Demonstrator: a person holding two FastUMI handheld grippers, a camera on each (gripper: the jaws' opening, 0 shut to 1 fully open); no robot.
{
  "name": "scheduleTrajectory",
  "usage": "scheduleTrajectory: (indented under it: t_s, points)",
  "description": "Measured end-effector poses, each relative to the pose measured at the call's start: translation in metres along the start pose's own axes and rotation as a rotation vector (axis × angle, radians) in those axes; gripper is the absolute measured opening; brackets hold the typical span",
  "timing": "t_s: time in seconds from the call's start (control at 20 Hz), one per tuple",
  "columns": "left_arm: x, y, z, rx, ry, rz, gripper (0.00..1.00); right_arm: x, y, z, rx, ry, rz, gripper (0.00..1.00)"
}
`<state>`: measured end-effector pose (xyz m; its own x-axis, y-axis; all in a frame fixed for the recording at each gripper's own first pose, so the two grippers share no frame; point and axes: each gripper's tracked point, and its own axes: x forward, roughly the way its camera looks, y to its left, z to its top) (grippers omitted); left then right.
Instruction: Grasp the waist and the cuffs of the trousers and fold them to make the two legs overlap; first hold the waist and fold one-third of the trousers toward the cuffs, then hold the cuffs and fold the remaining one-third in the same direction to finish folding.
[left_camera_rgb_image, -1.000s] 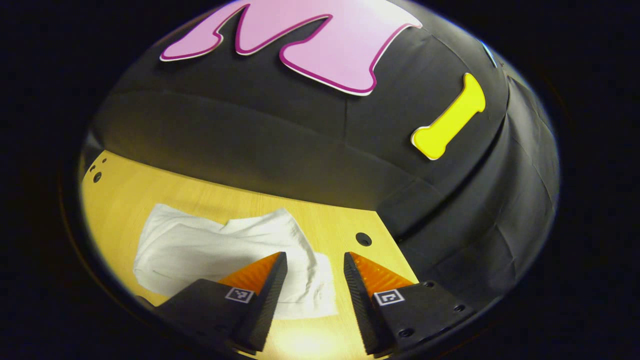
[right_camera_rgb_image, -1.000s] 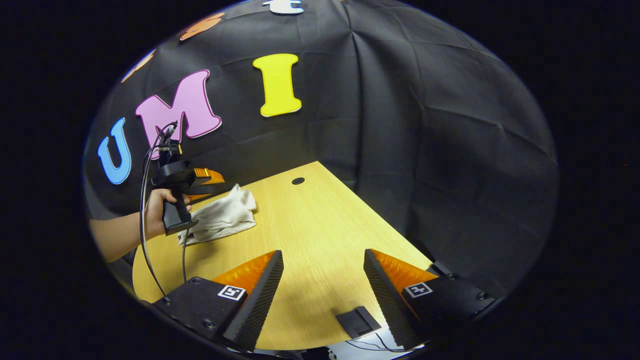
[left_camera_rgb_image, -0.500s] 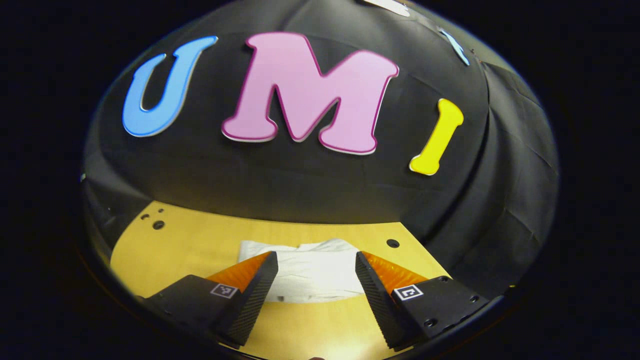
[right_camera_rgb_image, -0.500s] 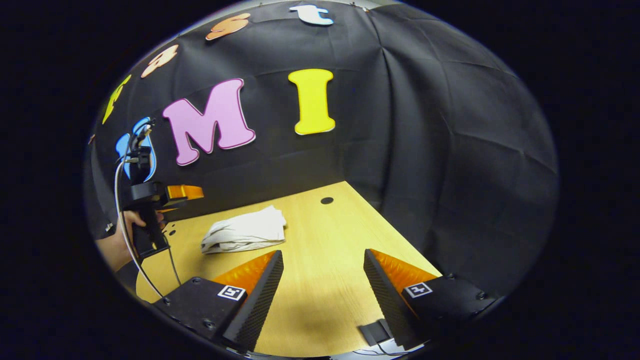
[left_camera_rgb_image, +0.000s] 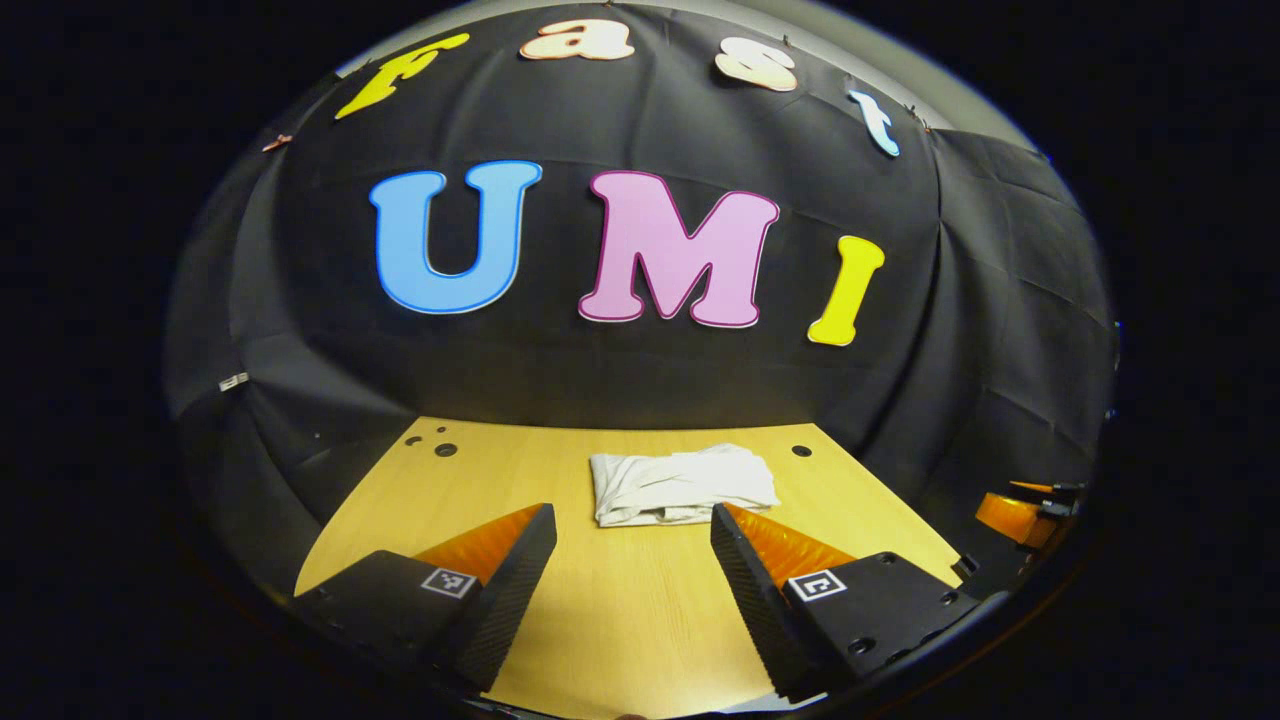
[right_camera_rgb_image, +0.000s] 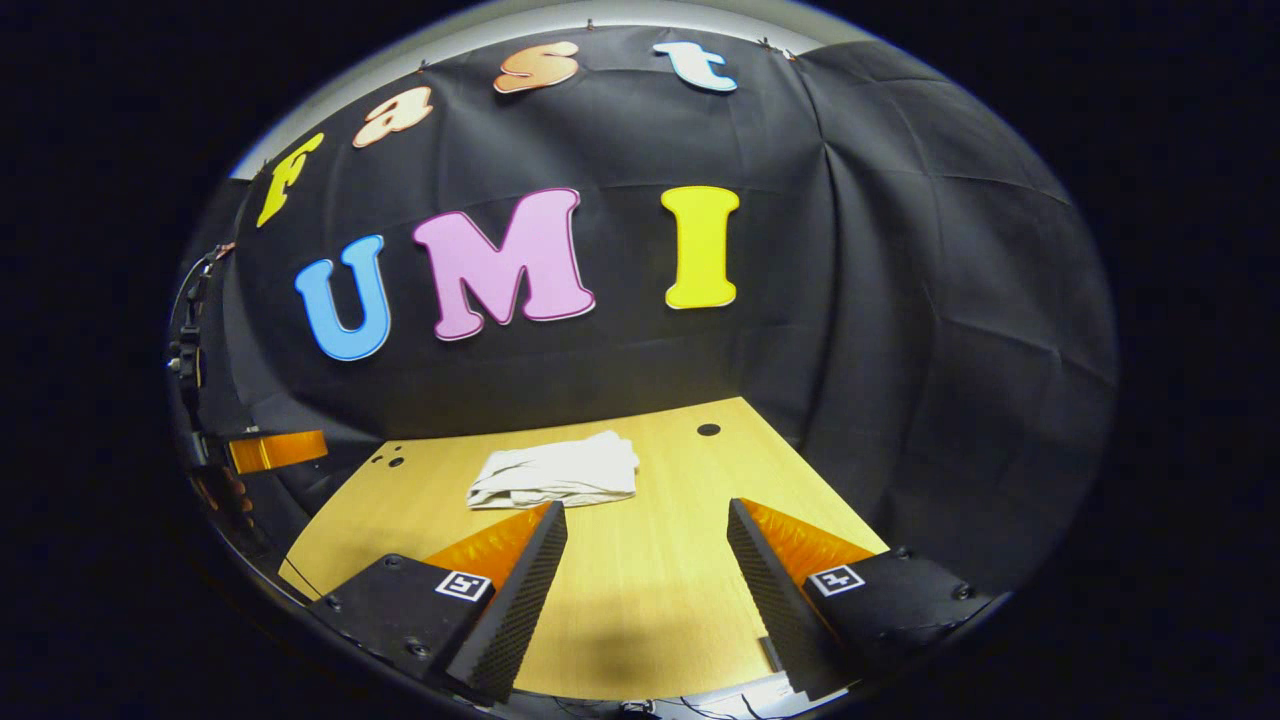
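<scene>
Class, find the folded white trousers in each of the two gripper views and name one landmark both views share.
Left gripper view: folded trousers lie centre, far side of the table, just beyond the open gripper.
Right gripper view: trousers left of centre, beyond the gripper.
Shared landmark: the round table hole, to the right of the trousers.

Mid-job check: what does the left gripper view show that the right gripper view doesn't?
Left gripper view: the open jaws of the left gripper up close, and the right gripper far off at the right edge. Right gripper view: the open jaws of the right gripper up close, and the left gripper at the left edge. Both: the folded trousers lying free on the table.
</scene>
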<state>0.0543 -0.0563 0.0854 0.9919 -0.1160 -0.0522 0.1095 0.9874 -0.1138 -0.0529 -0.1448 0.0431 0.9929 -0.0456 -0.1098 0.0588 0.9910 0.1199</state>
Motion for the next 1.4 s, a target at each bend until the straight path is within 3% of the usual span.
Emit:
scheduleTrajectory:
  t_s: [0.3, 0.6, 0.8, 0.85, 0.9, 1.4]
  points:
    - [-0.099, 0.030, -0.062, -0.070, -0.003, 0.101, 0.97, -0.057, 0.038, -0.026, -0.059, 0.002, 0.073, 0.99]
    - [-0.140, 0.036, -0.115, -0.083, 0.050, 0.149, 0.97, -0.098, 0.060, -0.071, -0.049, 0.054, 0.105, 0.99]
    - [-0.155, 0.019, -0.124, -0.091, 0.029, 0.129, 0.97, -0.107, 0.069, -0.080, -0.049, 0.072, 0.123, 0.98]
    - [-0.157, 0.011, -0.125, -0.087, 0.031, 0.111, 0.92, -0.108, 0.073, -0.085, -0.047, 0.083, 0.131, 0.98]
    - [-0.159, 0.005, -0.128, -0.076, 0.033, 0.094, 0.97, -0.109, 0.074, -0.089, -0.050, 0.098, 0.136, 0.99]
    - [-0.156, 0.004, -0.144, -0.093, 0.082, 0.064, 0.97, -0.116, 0.074, -0.096, -0.032, 0.116, 0.123, 0.99]
